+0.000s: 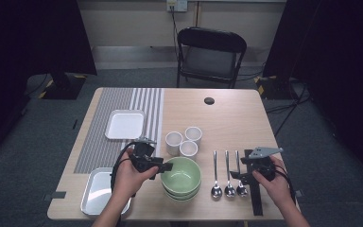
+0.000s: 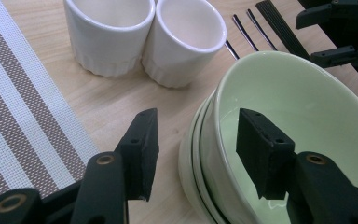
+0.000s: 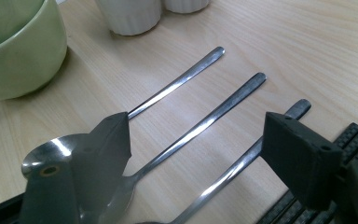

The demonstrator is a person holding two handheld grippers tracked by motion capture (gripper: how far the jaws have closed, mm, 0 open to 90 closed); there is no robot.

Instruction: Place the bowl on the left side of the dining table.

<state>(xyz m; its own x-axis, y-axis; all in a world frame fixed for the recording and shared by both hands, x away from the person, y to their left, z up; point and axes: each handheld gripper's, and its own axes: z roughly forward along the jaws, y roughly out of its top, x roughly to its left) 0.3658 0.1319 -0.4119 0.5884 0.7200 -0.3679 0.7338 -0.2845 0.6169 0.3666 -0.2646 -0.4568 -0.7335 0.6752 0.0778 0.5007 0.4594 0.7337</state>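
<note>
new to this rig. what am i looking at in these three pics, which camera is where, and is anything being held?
No robot here: a person holds a hand-operated two-jaw gripper in each hand. The high view looks down on the table. The other two pictures come from cameras riding on the grippers, looking along their black jaws.

On the table: stacked green bowls, three white cups, three spoons, a white tray on a striped mat, and a metal tray.

The left gripper straddles the top bowl's rim, one jaw outside and one inside, not yet pressing. The right gripper hangs open over the spoons. Nothing is held.
</note>
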